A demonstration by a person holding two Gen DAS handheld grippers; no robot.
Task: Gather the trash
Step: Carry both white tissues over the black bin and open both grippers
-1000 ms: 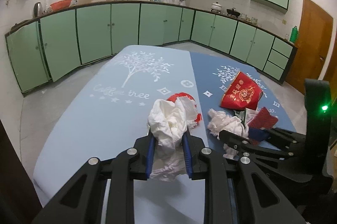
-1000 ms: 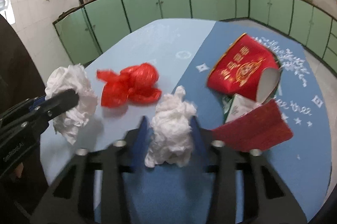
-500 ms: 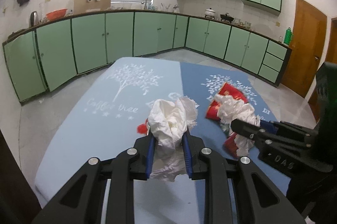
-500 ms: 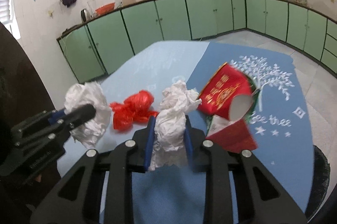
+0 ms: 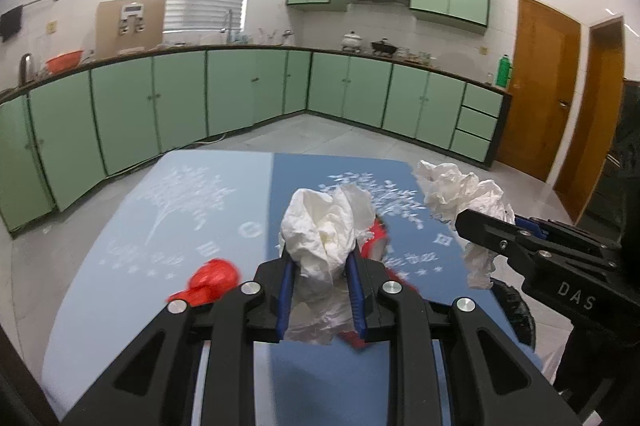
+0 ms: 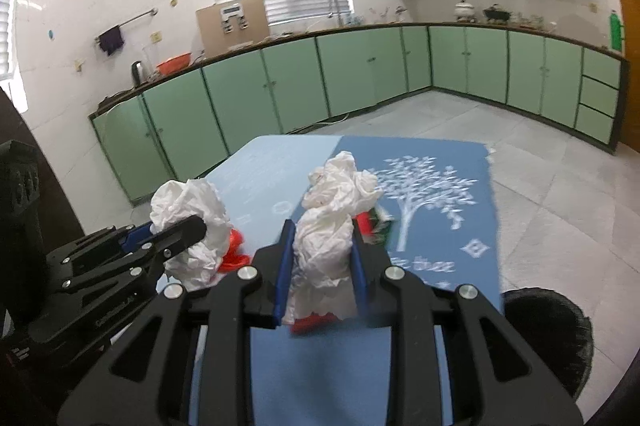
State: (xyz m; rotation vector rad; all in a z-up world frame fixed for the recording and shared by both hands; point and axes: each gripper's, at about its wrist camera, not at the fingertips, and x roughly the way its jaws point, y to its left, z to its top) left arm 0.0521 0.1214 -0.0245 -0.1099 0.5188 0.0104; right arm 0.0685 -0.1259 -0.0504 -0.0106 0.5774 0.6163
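Note:
My left gripper (image 5: 321, 268) is shut on a crumpled white tissue (image 5: 326, 226) and holds it above the blue table (image 5: 132, 266). My right gripper (image 6: 320, 256) is shut on a second crumpled white tissue (image 6: 332, 214), also raised. Each gripper shows in the other's view: the right one (image 5: 486, 226) with its tissue (image 5: 456, 189), the left one (image 6: 188, 226) with its tissue (image 6: 188, 209). A red plastic bag (image 5: 212, 280) lies on the table at left. Red packaging (image 5: 378, 236) lies behind the left tissue, mostly hidden; it also shows in the right wrist view (image 6: 366, 224).
A black bin (image 6: 548, 330) stands on the floor at the table's right edge; its rim also shows in the left wrist view (image 5: 516, 310). Green cabinets (image 5: 240, 93) line the far walls. Wooden doors (image 5: 548, 85) are at right.
Both grippers have risen with their tissues, the right one having closed on its tissue and lifted it off the table. The table and red trash now sit lower in both views.

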